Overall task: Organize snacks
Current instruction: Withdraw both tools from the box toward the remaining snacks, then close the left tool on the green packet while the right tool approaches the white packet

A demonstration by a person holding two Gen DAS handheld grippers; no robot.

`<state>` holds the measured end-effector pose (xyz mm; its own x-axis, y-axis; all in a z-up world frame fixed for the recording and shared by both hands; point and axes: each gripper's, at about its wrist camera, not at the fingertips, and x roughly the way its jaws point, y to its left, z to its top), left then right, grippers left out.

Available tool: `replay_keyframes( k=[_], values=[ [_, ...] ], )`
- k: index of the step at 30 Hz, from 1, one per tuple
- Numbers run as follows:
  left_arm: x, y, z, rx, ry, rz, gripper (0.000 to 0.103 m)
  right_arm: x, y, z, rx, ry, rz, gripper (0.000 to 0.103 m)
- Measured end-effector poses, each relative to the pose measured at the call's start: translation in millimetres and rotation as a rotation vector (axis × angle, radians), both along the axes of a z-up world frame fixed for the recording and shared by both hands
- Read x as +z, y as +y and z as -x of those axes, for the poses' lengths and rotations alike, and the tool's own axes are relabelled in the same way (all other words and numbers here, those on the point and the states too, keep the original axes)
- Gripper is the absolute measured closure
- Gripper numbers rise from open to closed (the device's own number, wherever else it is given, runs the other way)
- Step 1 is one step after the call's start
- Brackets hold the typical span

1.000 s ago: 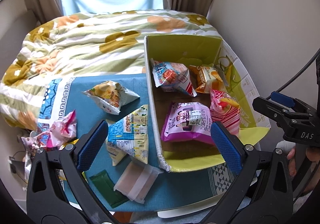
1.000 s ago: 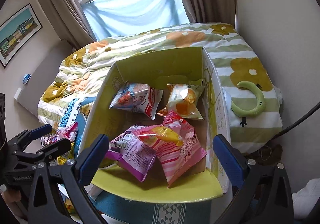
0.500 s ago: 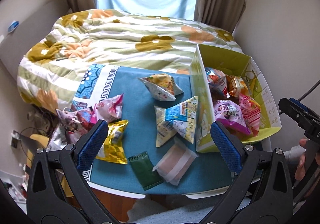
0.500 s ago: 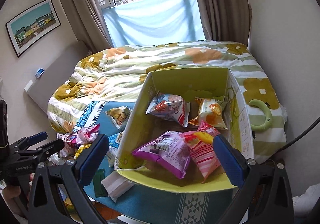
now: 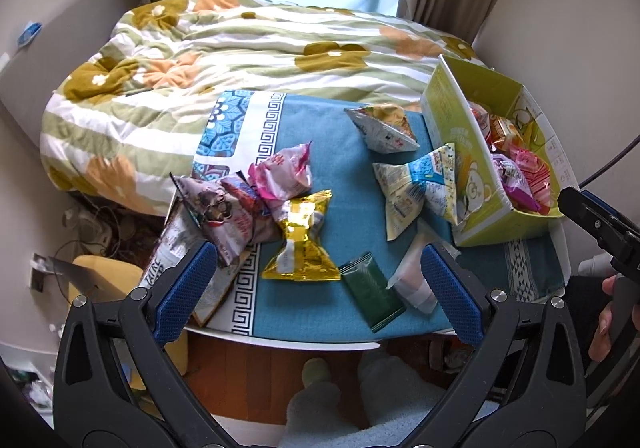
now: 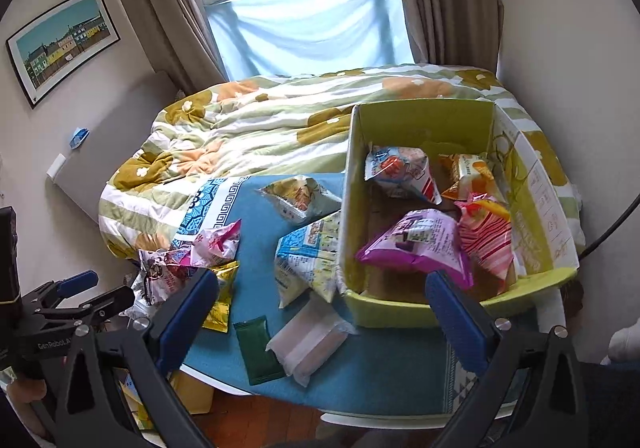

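Four snack packets lie inside the green box (image 6: 520, 290); left of that box, loose packets, a gold bag (image 5: 301, 244) among them, litter the blue cloth (image 5: 340, 184). We hold both grippers, left (image 5: 318, 294) and right (image 6: 320, 314), wide apart and empty.

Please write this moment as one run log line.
left gripper: open, empty | right gripper: open, empty | green cardboard box: holds four snack bags

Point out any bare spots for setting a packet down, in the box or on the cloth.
The green cardboard box has bare floor along its left wall, beside the purple packet; its right half is crowded. The blue tablecloth is bare between the pink crinkled packet and the blue-and-white triangular packet. Its left edge is piled.
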<state>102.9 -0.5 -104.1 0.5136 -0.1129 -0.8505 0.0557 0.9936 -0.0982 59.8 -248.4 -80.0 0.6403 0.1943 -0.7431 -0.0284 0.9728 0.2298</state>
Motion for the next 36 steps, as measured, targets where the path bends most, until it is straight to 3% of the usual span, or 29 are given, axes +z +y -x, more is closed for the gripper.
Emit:
replay_keyframes(
  k=[6, 13, 20, 29, 33, 36],
  values=[
    [-33, 14, -1, -0.002, 0.043, 0.028, 0.002, -28, 31, 5, -0.033, 0.043, -0.012, 0.0],
    [-100, -5, 0, -0.036, 0.108, 0.062, 0.002, -99, 48, 0, -0.158, 0.154, 0.015, 0.0],
    [-159, -27, -1, -0.083, 0.172, 0.058, 0.002, -155, 53, -17, -0.257, 0.191, 0.02, 0.0],
    [-183, -33, -2, -0.077, 0.222, 0.036, 0.002, -189, 61, -34, -0.272, 0.253, 0.097, 0.001],
    [-191, -37, -2, -0.046, 0.232, 0.037, 0.002, -193, 57, -30, -0.214, 0.25, 0.1, 0.008],
    [-192, -42, -3, -0.025, 0.229, 0.039, 0.002, -189, 49, -27, -0.161, 0.246, 0.11, 0.021]
  ],
)
